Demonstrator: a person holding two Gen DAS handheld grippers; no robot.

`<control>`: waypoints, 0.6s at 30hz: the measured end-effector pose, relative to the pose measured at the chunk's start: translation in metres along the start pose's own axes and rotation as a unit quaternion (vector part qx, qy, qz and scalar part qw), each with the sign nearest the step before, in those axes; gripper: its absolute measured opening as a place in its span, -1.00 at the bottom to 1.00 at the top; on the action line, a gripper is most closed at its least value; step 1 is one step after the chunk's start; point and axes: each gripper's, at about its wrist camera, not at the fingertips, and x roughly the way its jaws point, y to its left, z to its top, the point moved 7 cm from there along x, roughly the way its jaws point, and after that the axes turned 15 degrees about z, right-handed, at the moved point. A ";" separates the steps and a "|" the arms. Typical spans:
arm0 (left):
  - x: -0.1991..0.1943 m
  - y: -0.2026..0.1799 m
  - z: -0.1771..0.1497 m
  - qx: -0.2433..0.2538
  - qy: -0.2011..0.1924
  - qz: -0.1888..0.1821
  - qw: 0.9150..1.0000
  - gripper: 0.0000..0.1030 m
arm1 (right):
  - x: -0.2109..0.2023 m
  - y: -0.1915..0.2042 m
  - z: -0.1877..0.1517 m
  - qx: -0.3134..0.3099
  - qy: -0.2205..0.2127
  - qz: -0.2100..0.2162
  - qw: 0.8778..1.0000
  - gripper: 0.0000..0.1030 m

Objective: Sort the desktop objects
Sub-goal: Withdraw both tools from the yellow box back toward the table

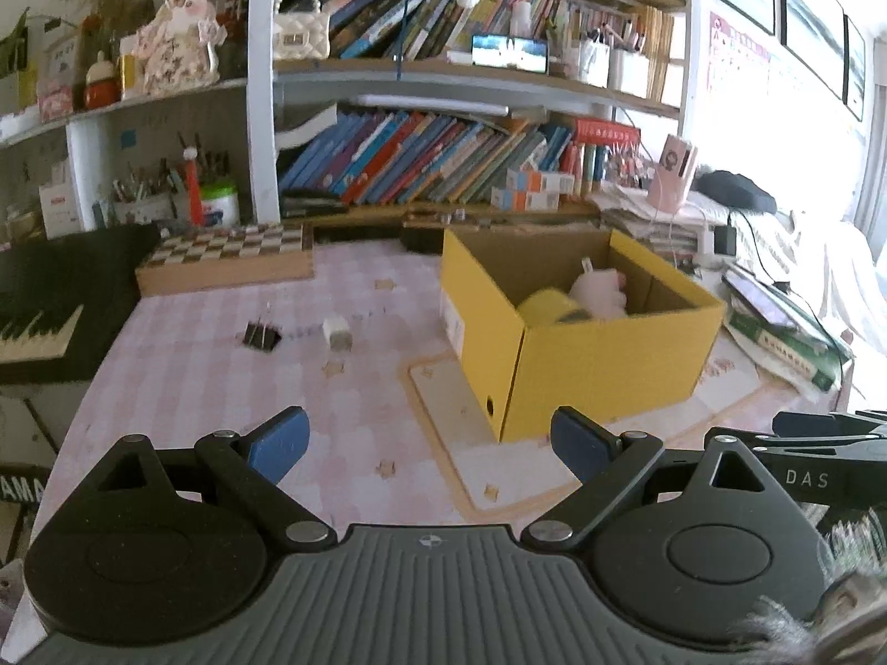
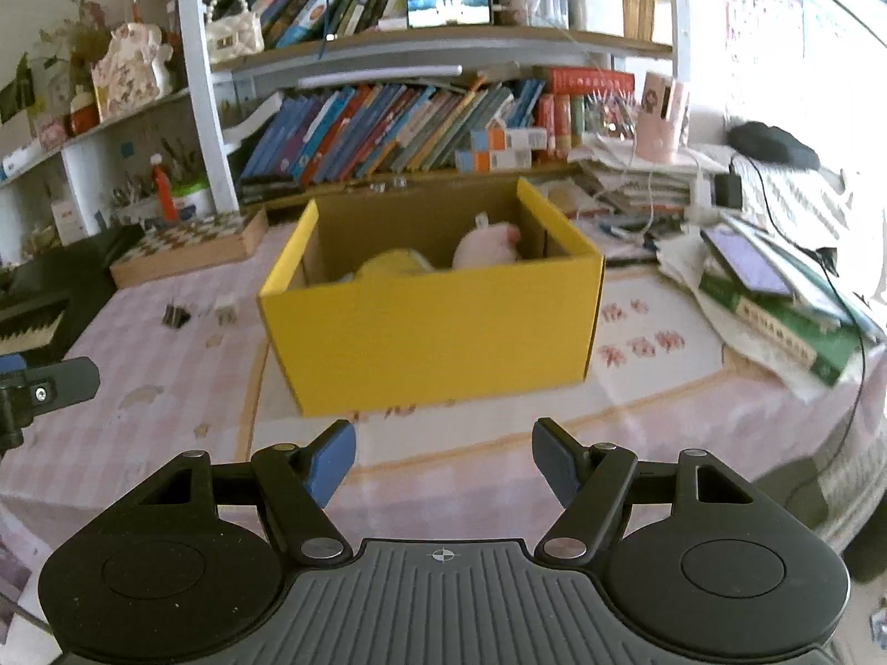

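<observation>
I find the desk (image 1: pixel 183 366), covered in a pink checked cloth, backed by crowded bookshelves (image 1: pixel 443 166). The yellow box (image 2: pixel 432 327) stands open-topped mid-desk, evidently the collection bin: a yellow roll (image 1: pixel 549 305) and a pink plush toy (image 2: pixel 488 246) already lie inside it. A chessboard case (image 1: pixel 227 260) sits behind on the left, a keyboard instrument (image 1: pixel 39 321) at the left edge, and a stack of books and papers (image 2: pixel 776 305) crowds the right.

Still loose on the cloth, left of the box, are a black binder clip (image 1: pixel 261 336) and a small white block (image 1: pixel 337 333), well apart from both tools. Nothing blocks the approach to them.

My left gripper (image 1: pixel 429 446) stands wide open and empty; my right gripper (image 2: pixel 443 463) is moderately open, also empty, facing the box's front wall.
</observation>
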 end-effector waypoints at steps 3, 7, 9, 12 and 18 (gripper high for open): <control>-0.004 0.005 -0.012 0.003 0.009 -0.004 1.000 0.83 | -0.004 0.007 -0.014 0.006 0.010 -0.003 1.000 0.40; -0.010 0.011 -0.024 0.009 0.016 -0.010 1.000 0.83 | -0.008 0.020 -0.033 0.011 0.024 -0.005 1.000 0.40; -0.012 0.014 -0.029 0.013 0.021 -0.012 1.000 0.83 | -0.009 0.028 -0.040 0.012 0.030 -0.004 0.999 0.40; -0.014 0.018 -0.037 0.017 0.029 -0.016 0.999 0.83 | -0.011 0.038 -0.049 0.010 0.036 0.000 0.999 0.40; -0.016 0.031 -0.051 0.022 0.045 -0.021 0.999 0.83 | -0.012 0.055 -0.062 0.010 0.046 0.003 0.999 0.44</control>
